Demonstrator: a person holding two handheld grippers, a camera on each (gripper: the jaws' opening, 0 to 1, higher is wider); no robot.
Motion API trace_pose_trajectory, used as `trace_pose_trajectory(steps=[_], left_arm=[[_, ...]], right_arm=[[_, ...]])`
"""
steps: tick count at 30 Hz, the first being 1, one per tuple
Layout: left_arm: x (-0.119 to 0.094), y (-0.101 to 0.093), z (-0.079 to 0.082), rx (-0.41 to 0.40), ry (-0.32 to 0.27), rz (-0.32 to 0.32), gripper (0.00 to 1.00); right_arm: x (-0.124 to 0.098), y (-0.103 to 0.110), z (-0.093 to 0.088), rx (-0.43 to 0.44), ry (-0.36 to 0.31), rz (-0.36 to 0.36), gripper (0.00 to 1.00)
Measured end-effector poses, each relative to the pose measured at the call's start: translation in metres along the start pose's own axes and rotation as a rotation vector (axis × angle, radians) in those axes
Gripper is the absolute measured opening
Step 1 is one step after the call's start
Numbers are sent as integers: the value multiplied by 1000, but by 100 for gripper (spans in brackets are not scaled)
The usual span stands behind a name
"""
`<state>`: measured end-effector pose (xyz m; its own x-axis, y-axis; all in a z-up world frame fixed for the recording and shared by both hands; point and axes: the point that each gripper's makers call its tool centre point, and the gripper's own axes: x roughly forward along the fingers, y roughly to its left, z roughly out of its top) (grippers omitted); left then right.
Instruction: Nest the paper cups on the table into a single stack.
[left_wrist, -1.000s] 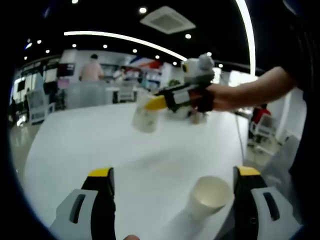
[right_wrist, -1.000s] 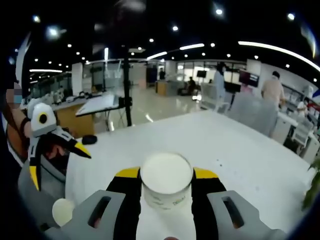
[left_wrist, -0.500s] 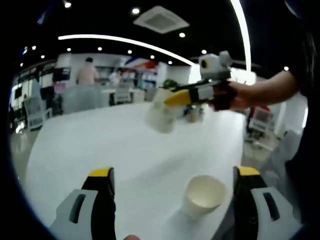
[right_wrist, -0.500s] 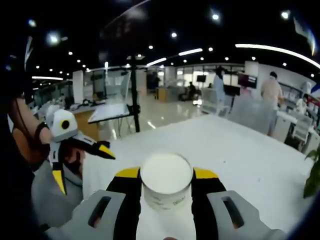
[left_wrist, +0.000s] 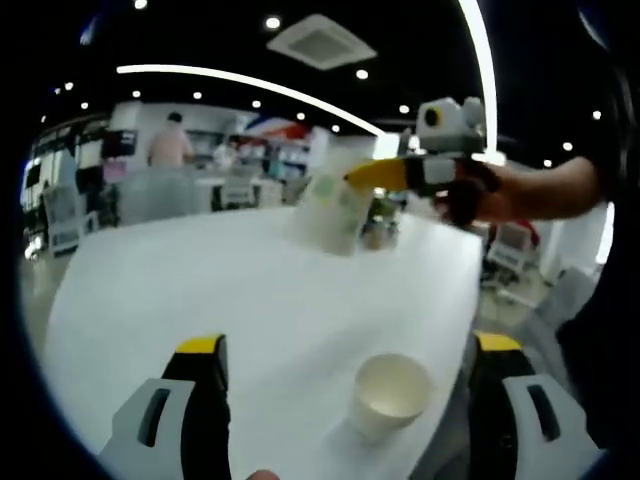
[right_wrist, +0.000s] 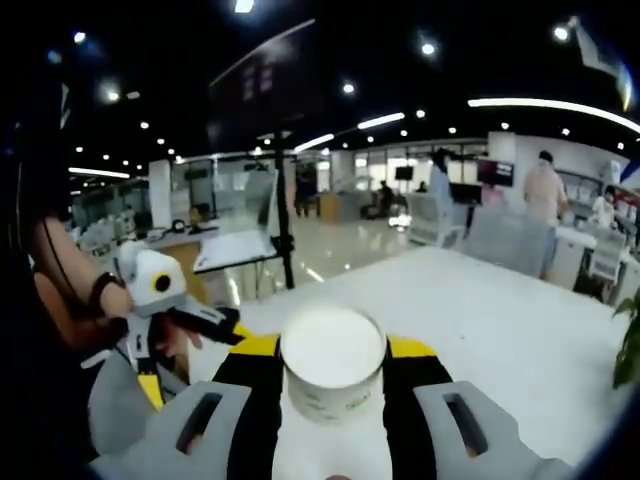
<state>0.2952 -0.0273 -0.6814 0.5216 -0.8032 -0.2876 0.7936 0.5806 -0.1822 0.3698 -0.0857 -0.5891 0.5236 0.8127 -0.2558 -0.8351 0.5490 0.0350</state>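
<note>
A white paper cup sits clamped between the yellow-tipped jaws of my right gripper, its mouth facing the camera. In the left gripper view that same cup hangs in the air above the white table, held by the right gripper reaching in from the right. A second paper cup stands upright on the table near its right edge, between the wide-apart jaws of my left gripper, closer to the right jaw. The left gripper also shows at the left of the right gripper view, open.
The table's right edge runs close beside the standing cup. A small object stands at the table's far end. Chairs, desks and people fill the office behind. A black stand rises beyond the table.
The right gripper has carried its cup higher and rightward in the left gripper view. The standing cup has shifted slightly left between the left jaws as the camera moved.
</note>
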Motion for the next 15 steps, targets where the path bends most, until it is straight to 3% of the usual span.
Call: trace_pose_trajectory(steps=[15], left_arm=[[5, -14, 8, 0, -12, -28, 97]], right_arm=[[-10, 13, 9, 114, -70, 19, 36]])
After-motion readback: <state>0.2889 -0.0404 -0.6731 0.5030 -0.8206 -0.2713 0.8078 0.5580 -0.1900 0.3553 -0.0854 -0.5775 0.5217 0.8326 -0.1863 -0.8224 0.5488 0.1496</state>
